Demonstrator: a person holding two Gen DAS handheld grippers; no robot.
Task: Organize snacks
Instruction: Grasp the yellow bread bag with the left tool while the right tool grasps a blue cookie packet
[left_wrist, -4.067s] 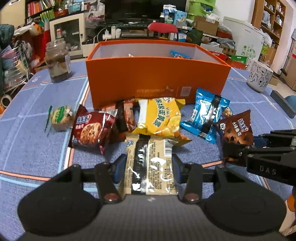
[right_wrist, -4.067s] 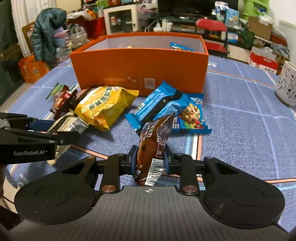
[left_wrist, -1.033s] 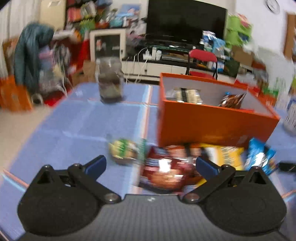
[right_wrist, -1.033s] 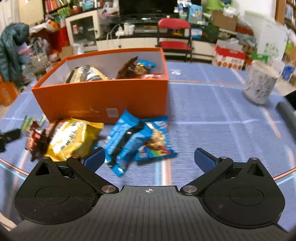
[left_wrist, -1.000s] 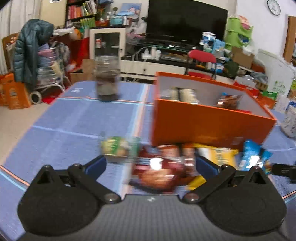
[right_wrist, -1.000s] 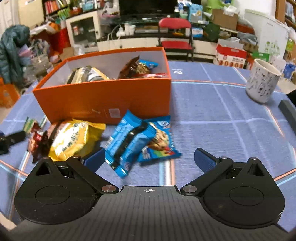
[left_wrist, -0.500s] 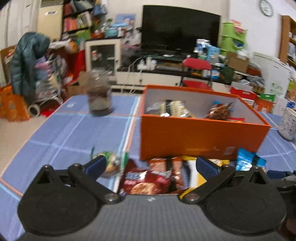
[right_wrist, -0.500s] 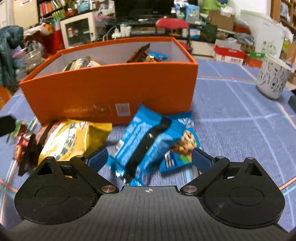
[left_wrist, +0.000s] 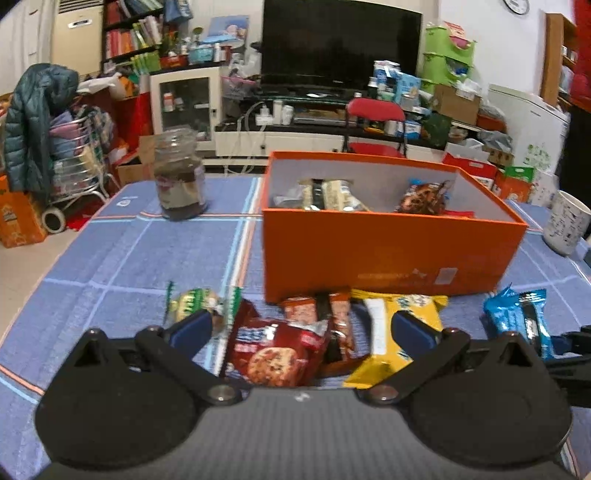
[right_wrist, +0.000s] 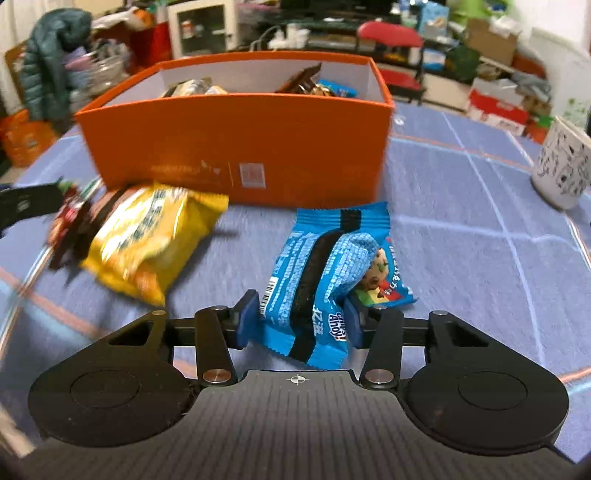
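On the blue tablecloth (left_wrist: 110, 258), a glass jar (left_wrist: 180, 177) stood toward the far left edge. The left gripper (left_wrist: 301, 328) hovered with jaws wide apart over a red cookie packet (left_wrist: 275, 350), beside a yellow packet (right_wrist: 147, 236). Behind them sat the orange box (right_wrist: 240, 147), snacks inside. The right gripper (right_wrist: 299, 317) was closing, both pads against the blue cookie packet (right_wrist: 314, 280). A white mug (right_wrist: 561, 166) stood near the right edge.

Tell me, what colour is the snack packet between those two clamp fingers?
Bright blue with a black stripe down its middle; the right wrist view shows it best.
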